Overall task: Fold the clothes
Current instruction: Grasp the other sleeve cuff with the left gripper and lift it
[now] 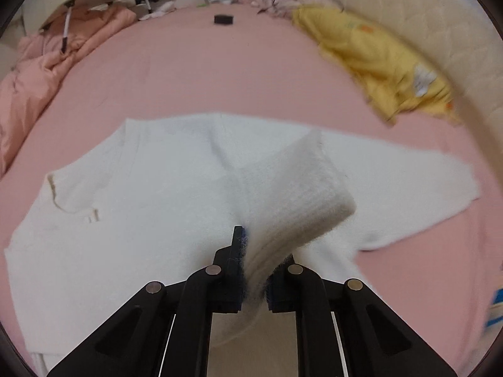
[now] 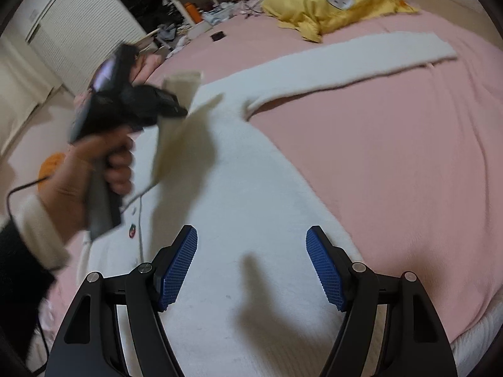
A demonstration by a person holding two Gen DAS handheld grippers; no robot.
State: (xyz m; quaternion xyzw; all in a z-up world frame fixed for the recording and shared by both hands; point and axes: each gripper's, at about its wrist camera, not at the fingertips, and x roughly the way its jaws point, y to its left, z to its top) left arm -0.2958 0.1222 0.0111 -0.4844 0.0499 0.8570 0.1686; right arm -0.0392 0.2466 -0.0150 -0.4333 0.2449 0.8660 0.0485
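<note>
A white fuzzy sweater [image 1: 132, 188] lies spread flat on the pink bed sheet [image 1: 204, 72]. My left gripper [image 1: 256, 270] is shut on one sleeve's cuff [image 1: 301, 188] and holds it lifted over the sweater's body. In the right wrist view the left gripper [image 2: 125, 106] shows at the left, held by a hand, with the lifted sleeve [image 2: 179, 132] hanging from it. The other sleeve [image 2: 361, 53] lies stretched out toward the far right. My right gripper [image 2: 251, 264] is open and empty, hovering over the sweater's body [image 2: 235, 220].
A yellow blanket [image 1: 377, 59] lies along the cream headboard [image 1: 424, 15] at the right. A crumpled pink duvet [image 1: 41, 72] sits at the left edge. A small black object [image 1: 223, 19] lies far back on the sheet. Clutter fills the floor beyond.
</note>
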